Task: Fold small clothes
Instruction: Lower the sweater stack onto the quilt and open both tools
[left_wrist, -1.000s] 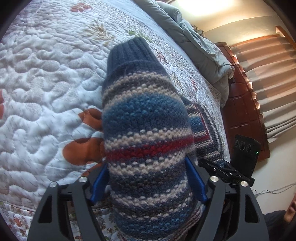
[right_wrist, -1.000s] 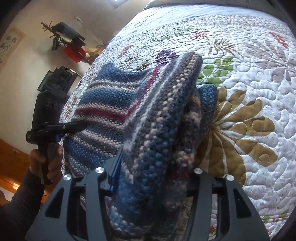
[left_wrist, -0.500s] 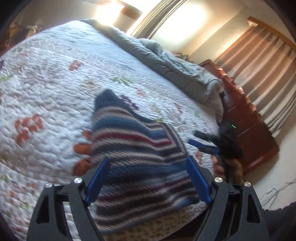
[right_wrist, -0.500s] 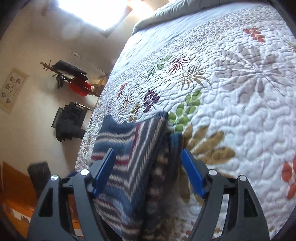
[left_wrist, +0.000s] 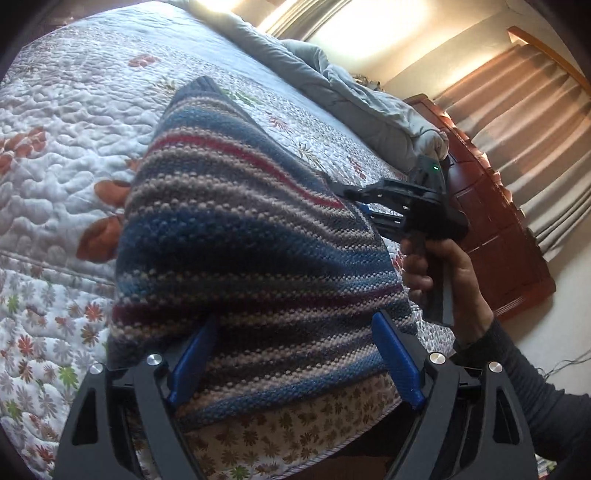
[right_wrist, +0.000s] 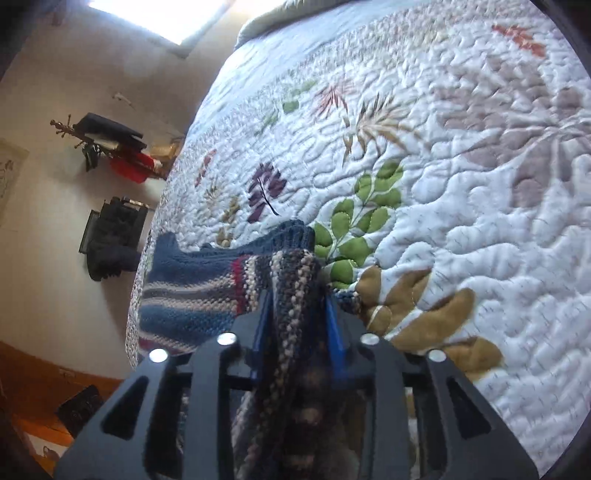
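Right gripper (right_wrist: 297, 314): jaws just closed, pinching a bunched fold of the striped sweater (left_wrist: 243, 236). Left gripper (left_wrist: 295, 363): jaws just widened, spread, sweater's near edge between the pads, contact unclear. Sweater lies on the quilt (right_wrist: 461, 206) at the bed's edge.

Both cameras ride on the grippers, tilted down at the quilt (left_wrist: 55, 122) from close range — the left looks toward the curtains (left_wrist: 524, 122), the right toward a wall; both share the striped sweater (left_wrist: 236, 221).
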